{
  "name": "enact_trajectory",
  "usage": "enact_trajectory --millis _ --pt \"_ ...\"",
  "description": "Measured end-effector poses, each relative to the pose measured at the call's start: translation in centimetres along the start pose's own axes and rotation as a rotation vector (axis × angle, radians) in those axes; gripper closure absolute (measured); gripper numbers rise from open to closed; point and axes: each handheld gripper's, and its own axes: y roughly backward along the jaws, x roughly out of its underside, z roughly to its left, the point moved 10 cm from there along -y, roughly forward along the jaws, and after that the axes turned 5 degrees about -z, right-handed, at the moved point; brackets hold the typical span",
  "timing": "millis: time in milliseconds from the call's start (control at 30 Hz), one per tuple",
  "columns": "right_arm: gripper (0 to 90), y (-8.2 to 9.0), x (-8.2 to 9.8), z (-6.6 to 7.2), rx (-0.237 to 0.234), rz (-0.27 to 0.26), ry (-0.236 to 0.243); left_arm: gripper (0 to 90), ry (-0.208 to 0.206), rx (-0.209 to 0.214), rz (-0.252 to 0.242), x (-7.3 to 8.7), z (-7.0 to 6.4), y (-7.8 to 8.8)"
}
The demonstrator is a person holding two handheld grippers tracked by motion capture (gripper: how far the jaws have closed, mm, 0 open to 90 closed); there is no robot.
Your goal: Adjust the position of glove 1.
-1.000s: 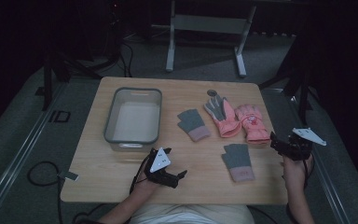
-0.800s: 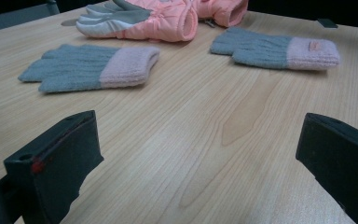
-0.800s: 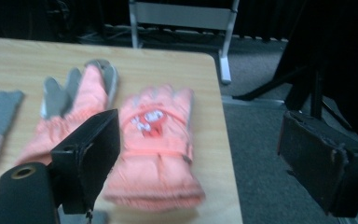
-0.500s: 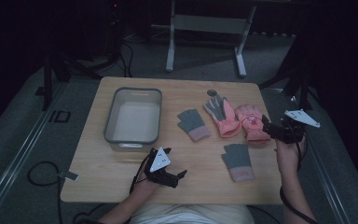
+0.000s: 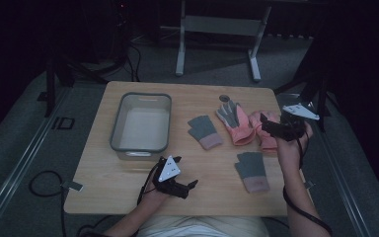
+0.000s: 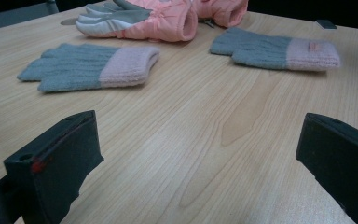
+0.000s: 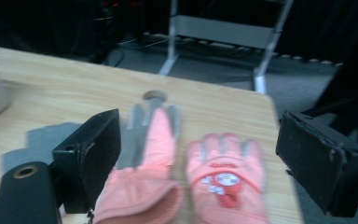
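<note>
Four gloves lie on the table (image 5: 128,182): two pink gloves (image 5: 239,124) far right, two grey knit gloves (image 5: 205,131) nearer. One grey bin (image 5: 140,123) sits left. Right gripper (image 5: 265,123) hovers wide open over the pink pair; left gripper (image 5: 190,185) rests open, empty.

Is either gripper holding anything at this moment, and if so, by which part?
Nothing is held. The right gripper hangs open over the pink gloves, jaws spread wide. The left gripper sits open near the table edge.
</note>
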Motion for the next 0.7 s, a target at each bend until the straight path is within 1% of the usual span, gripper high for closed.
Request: enact_trajectory --millis 100,133,200,267,300,333,400,433,467,533,567,700 --pt "14.0 -0.5 0.2 1.2 -0.051 0.026 -0.003 0.0 0.0 0.0 0.0 0.0 0.0 0.0" --pt "14.0 -0.7 0.2 1.7 -0.066 0.026 -0.01 0.0 0.001 0.0 0.001 0.0 0.0 0.0" --pt "13.6 -1.0 0.1 2.3 -0.082 0.027 -0.019 0.0 -0.001 -0.001 0.002 0.0 0.0 0.0" --pt "13.2 -1.3 0.0 2.9 -0.08 0.025 -0.032 0.0 0.0 0.0 0.001 0.0 0.0 0.0" --pt "12.8 -1.5 -0.2 3.2 -0.086 0.018 -0.039 0.0 0.0 0.0 0.0 0.0 0.0 0.0" --pt "11.9 -1.7 -0.3 3.7 -0.102 0.013 -0.036 0.0 0.0 0.0 0.001 0.0 0.0 0.0" --pt "11.2 -2.1 -0.4 4.7 -0.128 0.014 -0.017 0.0 0.0 0.001 0.001 0.0 0.0 0.0" --pt "11.3 -2.3 -0.4 5.2 -0.15 0.017 -0.014 0.0 0.0 0.001 0.0 0.0 0.0 0.0" --pt "13.6 -2.4 -0.4 5.8 -0.174 0.019 -0.009 0.0 0.0 0.001 0.0 0.0 0.0 0.0" --pt "14.1 -2.8 -0.4 6.9 -0.212 0.023 0.014 0.0 -0.002 0.001 0.001 0.0 0.0 0.0" --pt "14.2 -3.1 -0.3 7.6 -0.24 0.03 0.025 0.0 -0.002 0.001 0.0 0.0 0.0 0.0" --pt "15.9 -3.9 -0.1 9.7 -0.309 0.053 0.047 0.0 0.0 0.002 -0.001 0.0 0.0 0.0"
